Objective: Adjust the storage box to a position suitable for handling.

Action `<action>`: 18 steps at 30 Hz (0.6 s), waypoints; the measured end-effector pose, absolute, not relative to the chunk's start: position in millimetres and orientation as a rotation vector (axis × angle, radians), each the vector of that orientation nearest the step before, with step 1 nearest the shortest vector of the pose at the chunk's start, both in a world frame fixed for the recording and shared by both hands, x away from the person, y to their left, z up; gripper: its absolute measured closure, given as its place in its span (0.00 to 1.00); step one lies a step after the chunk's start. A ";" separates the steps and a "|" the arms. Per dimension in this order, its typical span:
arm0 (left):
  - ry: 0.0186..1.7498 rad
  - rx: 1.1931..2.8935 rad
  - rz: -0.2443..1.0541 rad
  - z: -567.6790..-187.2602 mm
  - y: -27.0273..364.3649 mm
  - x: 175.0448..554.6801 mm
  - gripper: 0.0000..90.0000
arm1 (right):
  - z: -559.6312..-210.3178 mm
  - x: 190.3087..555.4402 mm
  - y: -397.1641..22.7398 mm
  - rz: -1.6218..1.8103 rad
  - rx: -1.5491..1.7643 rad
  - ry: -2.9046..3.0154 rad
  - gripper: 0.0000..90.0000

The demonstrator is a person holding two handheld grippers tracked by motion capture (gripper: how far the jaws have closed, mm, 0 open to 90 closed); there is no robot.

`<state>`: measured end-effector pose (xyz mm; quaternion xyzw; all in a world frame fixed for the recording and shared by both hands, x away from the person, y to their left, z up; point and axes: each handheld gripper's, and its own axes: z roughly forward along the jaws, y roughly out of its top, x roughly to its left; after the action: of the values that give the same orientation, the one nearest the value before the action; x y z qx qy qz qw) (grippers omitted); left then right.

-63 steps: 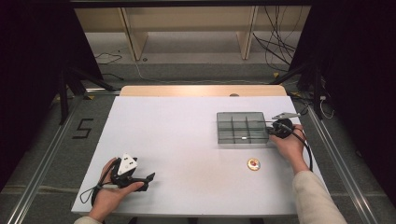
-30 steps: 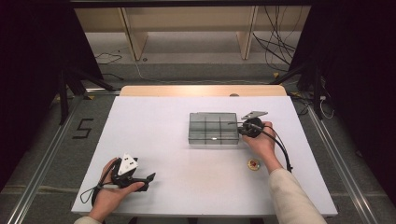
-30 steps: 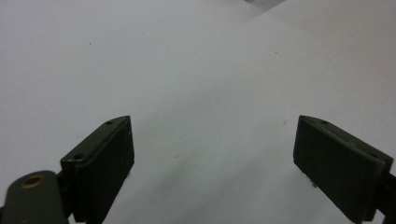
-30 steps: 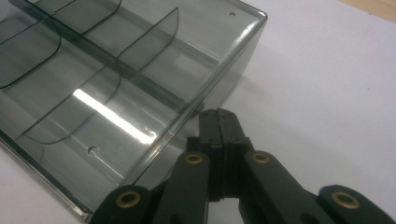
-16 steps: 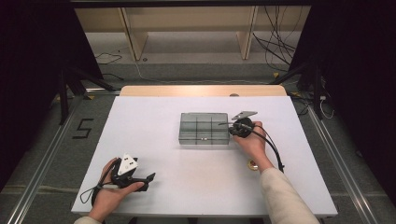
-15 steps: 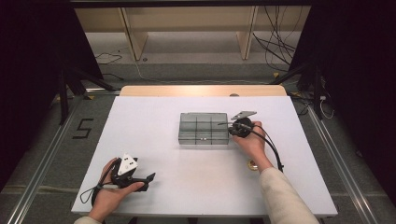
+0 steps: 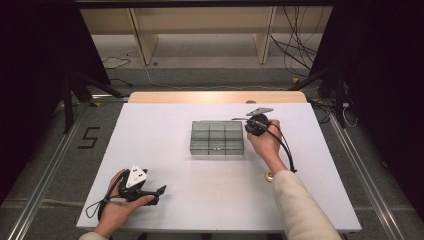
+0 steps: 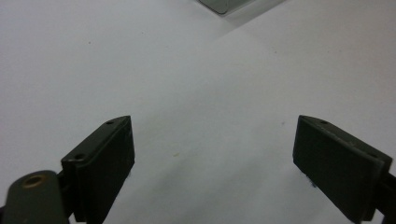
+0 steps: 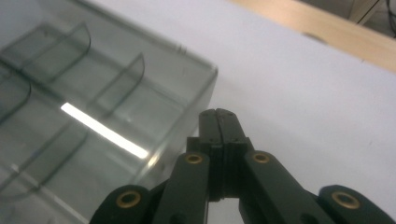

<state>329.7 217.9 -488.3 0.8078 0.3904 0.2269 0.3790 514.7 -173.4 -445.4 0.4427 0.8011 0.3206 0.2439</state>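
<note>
A clear plastic compartment box (image 7: 217, 137) sits on the white table (image 7: 165, 130) a little right of centre, with a tiny pale object in one near compartment. My right gripper (image 7: 240, 119) is at the box's far right corner, a hand around its body. In the right gripper view its jaws (image 9: 217, 116) are pressed together with nothing between them, just beside the box wall (image 9: 187, 93). My left gripper (image 7: 156, 195) rests in a hand near the table's front left. Its jaws (image 8: 212, 163) stand wide apart over bare table, and a corner of the box (image 8: 224, 3) shows far ahead.
A small round brass-coloured piece (image 7: 269, 176) lies on the table by the right forearm. A wooden strip (image 7: 215, 97) runs along the table's far edge. Cables lie on the floor behind, and a taped "5" (image 7: 89, 137) marks the floor at left.
The box slid left across the table with the right gripper at its right side, then stopped. In the last half second the right gripper lifted slightly toward the far corner. The left gripper stayed put.
</note>
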 end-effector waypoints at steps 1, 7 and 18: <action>0.997 2.063 0.579 -488.4 218.0 329.8 0.14 | -442.1 517.3 -170.1 0.898 1.210 2.183 1.00; 1.000 2.062 0.574 -488.8 218.7 329.3 0.14 | -433.2 529.7 -149.3 0.930 1.193 2.189 1.00; 1.002 2.056 0.567 -489.4 218.3 329.1 0.14 | -431.9 565.3 -98.2 0.903 1.209 2.276 1.00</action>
<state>329.1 218.3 -489.4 0.8063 0.3927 0.2222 0.3825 565.3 -98.2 -431.9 0.4333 0.8159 0.3238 0.2041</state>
